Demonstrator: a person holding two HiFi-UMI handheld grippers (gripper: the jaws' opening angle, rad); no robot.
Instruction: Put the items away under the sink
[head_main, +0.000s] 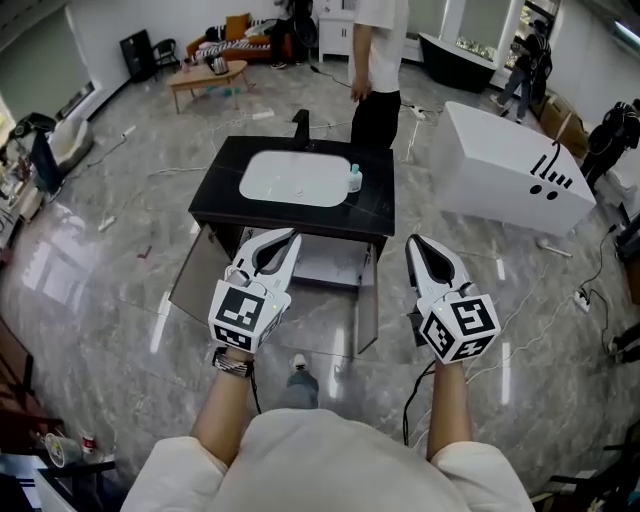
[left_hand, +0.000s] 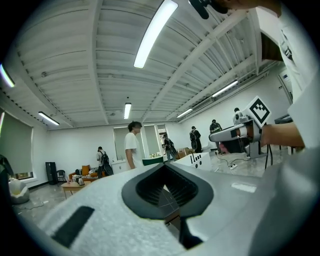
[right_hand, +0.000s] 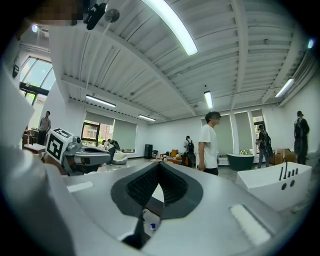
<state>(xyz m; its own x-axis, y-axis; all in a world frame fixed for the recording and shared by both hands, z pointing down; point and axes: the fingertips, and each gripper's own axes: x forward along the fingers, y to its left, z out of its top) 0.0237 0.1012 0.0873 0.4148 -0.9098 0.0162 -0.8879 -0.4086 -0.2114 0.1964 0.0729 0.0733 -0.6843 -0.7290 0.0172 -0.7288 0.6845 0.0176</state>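
Both grippers are up in front of the vanity and both are empty: the left gripper (head_main: 291, 237) has its jaws pressed together with nothing between them, and its own view shows the dark pads meeting at the tip (left_hand: 164, 167). Same story for the right gripper (head_main: 415, 243), jaws closed on nothing (right_hand: 159, 164). The thing to go for is the small bottle (head_main: 354, 179), standing upright on the black countertop (head_main: 225, 165), just beside the right rim of the white basin (head_main: 295, 178) and nearer the counter's right edge than its left. Its long axis runs straight up. It sits ahead of both grippers and well apart from them, roughly between the two lines they point along, across the counter's front edge. Neither tip looks clearly closer, but the right gripper seems the better bet: the bottle's cap peeks low through the gap behind its jaws (right_hand: 152, 226), so it is already aimed that way. Below the counter the cabinet door (head_main: 188, 284) hangs open, so the space under the sink looks ready. Those jaws will need to spread before anything gets picked up. A person (head_main: 379, 60) stands at the far edge.
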